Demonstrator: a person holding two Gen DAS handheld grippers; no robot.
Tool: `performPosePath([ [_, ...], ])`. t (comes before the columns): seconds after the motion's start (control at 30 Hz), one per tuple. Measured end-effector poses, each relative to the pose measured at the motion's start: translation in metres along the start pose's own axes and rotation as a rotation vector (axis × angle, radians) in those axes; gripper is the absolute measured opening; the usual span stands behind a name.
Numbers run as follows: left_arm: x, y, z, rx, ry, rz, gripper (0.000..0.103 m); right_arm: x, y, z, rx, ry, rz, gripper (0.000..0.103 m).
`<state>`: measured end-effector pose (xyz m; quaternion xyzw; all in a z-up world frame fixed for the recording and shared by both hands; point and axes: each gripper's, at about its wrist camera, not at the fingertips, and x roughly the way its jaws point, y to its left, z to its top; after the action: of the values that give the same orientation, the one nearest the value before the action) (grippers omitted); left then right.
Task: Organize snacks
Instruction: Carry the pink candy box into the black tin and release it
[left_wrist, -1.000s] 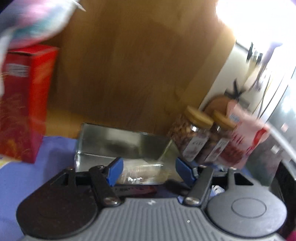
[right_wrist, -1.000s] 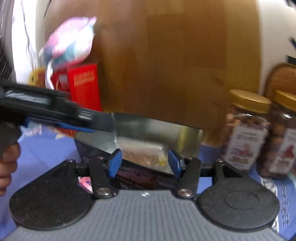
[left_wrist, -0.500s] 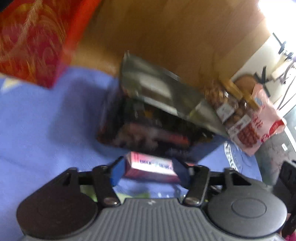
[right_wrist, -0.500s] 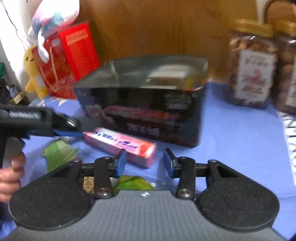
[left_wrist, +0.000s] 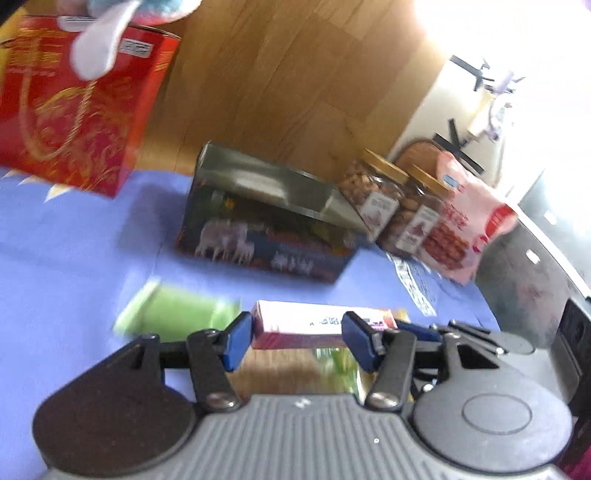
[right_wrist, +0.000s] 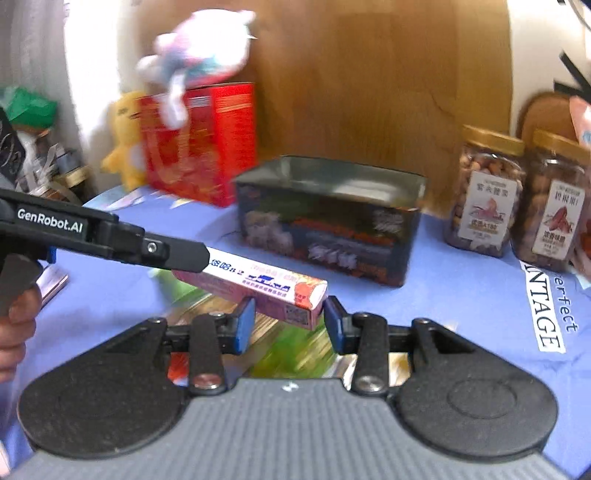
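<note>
A long pink snack box (left_wrist: 303, 319) hangs just above the blue cloth, sharp while the packets under it blur. My left gripper (left_wrist: 297, 339) is shut on its left end; the left pad meets the end and the right pad hides part of the box. In the right wrist view the same pink box (right_wrist: 273, 284) runs from the left gripper (right_wrist: 199, 254) to my right gripper (right_wrist: 290, 326), which is shut on its right end. The right gripper (left_wrist: 424, 328) shows beside the box in the left view. The open dark tin (right_wrist: 325, 236) stands behind.
Green packets (left_wrist: 173, 310) lie on the blue cloth (left_wrist: 74, 258) under the grippers. A red box (right_wrist: 207, 144) with a plush toy (right_wrist: 199, 62) on it stands back left. Two nut jars (right_wrist: 487, 195) and a pink bag (left_wrist: 465, 229) stand to the right of the tin (left_wrist: 266, 243).
Both grippers have drawn back from over the tin, which now sits farther away. Their jaws narrowed, and the pink box now travels between them.
</note>
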<state>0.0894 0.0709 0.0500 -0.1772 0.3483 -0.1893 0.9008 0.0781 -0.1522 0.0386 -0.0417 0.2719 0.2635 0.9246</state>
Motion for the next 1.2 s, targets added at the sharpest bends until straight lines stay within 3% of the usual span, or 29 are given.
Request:
performPosePath([
  [0.13,-0.024,0.002,-0.039,-0.004,0.019,0.038,0.053,-0.019,0.027,-0.027,-0.083,0.002,0.054,0.045],
  [0.27,-0.021,0.013,-0.061,-0.03,0.082,0.076,0.056,-0.005,0.043,-0.046,-0.134,0.08,0.066,0.049],
  [0.47,-0.046,0.027,-0.062,-0.071,0.024,0.08,0.064,-0.013,0.041,-0.049,-0.166,0.087,0.061,0.052],
  [0.77,-0.022,0.01,-0.068,-0.055,0.098,0.042,0.061,-0.006,0.043,-0.055,-0.154,0.133,0.075,0.052],
  [0.87,-0.017,-0.005,-0.069,0.0,0.099,0.077,0.062,-0.006,0.046,-0.054,-0.145,0.127,0.059,0.048],
  [1.03,-0.027,-0.009,-0.051,0.009,0.048,0.042,0.062,-0.015,0.035,-0.035,-0.139,0.052,0.036,0.045],
  [1.2,-0.019,-0.021,0.0,0.066,-0.04,0.04,0.062,-0.004,0.022,-0.002,-0.151,-0.039,-0.023,0.044],
])
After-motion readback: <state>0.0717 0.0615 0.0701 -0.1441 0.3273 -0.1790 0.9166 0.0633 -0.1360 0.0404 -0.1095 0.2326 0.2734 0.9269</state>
